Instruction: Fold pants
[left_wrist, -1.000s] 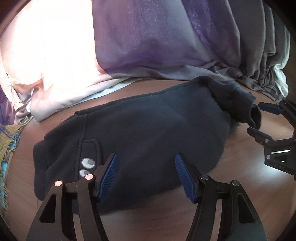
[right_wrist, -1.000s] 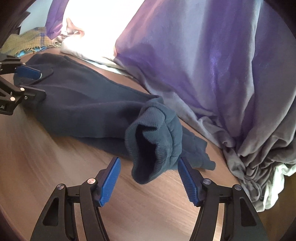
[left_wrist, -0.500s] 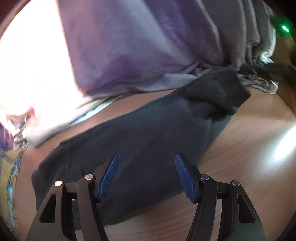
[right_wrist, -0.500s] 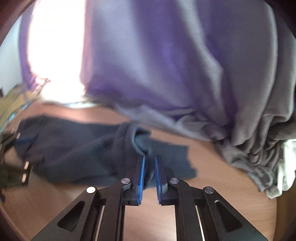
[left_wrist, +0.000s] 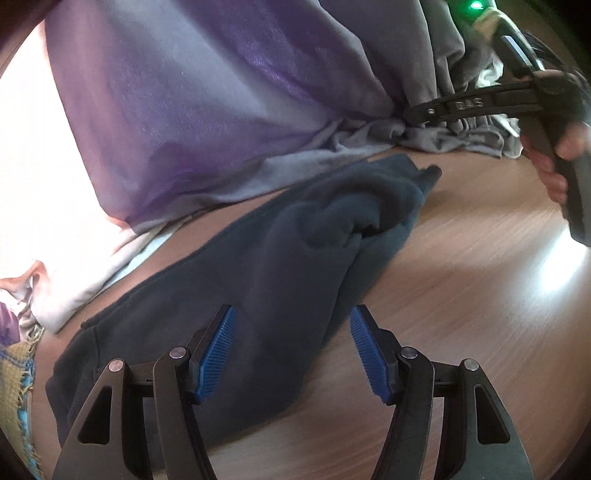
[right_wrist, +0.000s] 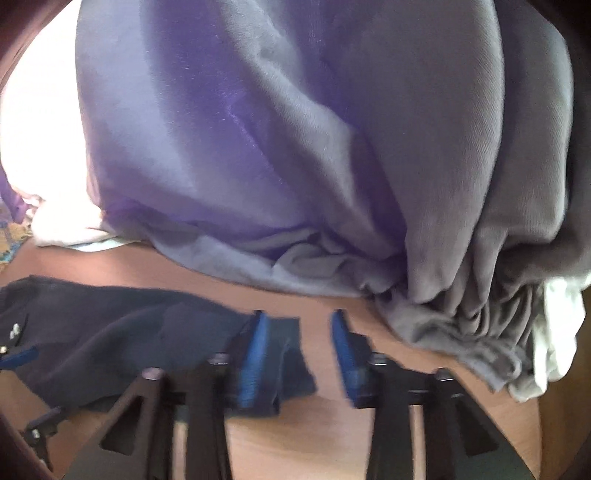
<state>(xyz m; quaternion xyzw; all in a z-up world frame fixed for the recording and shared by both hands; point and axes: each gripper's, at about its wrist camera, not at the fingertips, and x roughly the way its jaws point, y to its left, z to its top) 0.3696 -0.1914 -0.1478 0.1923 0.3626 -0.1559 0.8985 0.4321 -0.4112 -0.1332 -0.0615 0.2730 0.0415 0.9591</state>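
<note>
While dark pants (left_wrist: 280, 280) lie on wooden table (left_wrist: 461, 280), purple-grey curtain (right_wrist: 295, 147) behind, both hand-held grippers released.

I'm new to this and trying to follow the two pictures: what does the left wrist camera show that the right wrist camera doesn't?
Only the left wrist view shows the person's hand holding the other tool, a green light, and the bunched cuff end of the dark navy fleece pants. Only the right wrist view shows the pants' metal snaps and a white cloth. Both show the pants, the purple-grey draped fabric, the wooden table, and an open gripper: left, right.
</note>
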